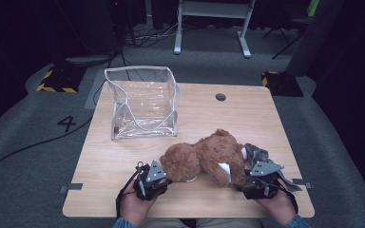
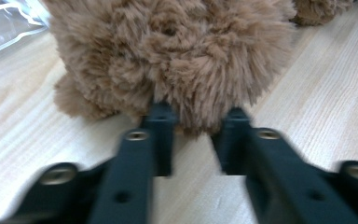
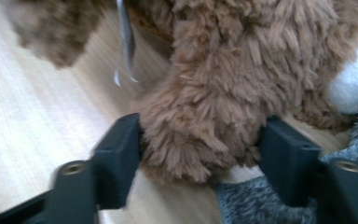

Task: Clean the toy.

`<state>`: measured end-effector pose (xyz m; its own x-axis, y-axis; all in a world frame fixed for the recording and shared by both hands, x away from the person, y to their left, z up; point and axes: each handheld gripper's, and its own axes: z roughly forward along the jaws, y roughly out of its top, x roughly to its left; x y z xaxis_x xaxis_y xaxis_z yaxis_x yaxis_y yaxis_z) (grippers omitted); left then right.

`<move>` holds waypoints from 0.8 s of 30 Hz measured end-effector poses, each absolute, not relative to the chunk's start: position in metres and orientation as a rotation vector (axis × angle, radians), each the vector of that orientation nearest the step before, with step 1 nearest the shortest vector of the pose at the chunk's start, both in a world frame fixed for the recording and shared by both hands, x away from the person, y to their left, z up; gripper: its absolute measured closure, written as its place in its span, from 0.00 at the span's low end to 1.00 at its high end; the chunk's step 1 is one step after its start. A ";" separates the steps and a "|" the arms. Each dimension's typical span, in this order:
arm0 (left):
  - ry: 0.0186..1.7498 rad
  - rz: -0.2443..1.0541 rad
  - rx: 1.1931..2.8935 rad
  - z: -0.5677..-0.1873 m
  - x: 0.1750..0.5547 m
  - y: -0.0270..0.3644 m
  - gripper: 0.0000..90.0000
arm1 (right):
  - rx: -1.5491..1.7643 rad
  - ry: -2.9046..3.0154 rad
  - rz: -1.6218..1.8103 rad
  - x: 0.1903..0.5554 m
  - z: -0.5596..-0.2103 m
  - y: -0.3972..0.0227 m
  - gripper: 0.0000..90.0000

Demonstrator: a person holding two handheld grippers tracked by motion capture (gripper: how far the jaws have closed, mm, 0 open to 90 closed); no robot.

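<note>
Bear [image 1: 204, 159], shaggy brown plush, lies lengthwise along the tabletop's [image 1: 247, 118] near edge; my left tongs [image 1: 164, 179] pinch its fur, right tongs [image 1: 247, 178] straddle a limb, open.

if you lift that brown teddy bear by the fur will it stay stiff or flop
Probably flop: the teddy bear lies slumped on its side on the table, limbs splayed. Its long shaggy pile looks squashy, so the left gripper may pinch mostly fur and could slip. It looks light for its bulk and unlikely to roll.

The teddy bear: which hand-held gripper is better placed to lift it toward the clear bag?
Probably the left hand-held gripper: its jaws already pinch the teddy bear fur, on the side nearer the clear bag. The right hand-held gripper only straddles a limb.
</note>
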<state>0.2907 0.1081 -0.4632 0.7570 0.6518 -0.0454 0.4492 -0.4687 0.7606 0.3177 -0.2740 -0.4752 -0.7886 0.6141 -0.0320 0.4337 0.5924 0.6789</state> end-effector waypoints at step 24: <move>0.730 0.304 2.010 -0.400 0.258 0.129 1.00 | 0.747 2.473 1.183 0.293 -0.348 -0.294 0.95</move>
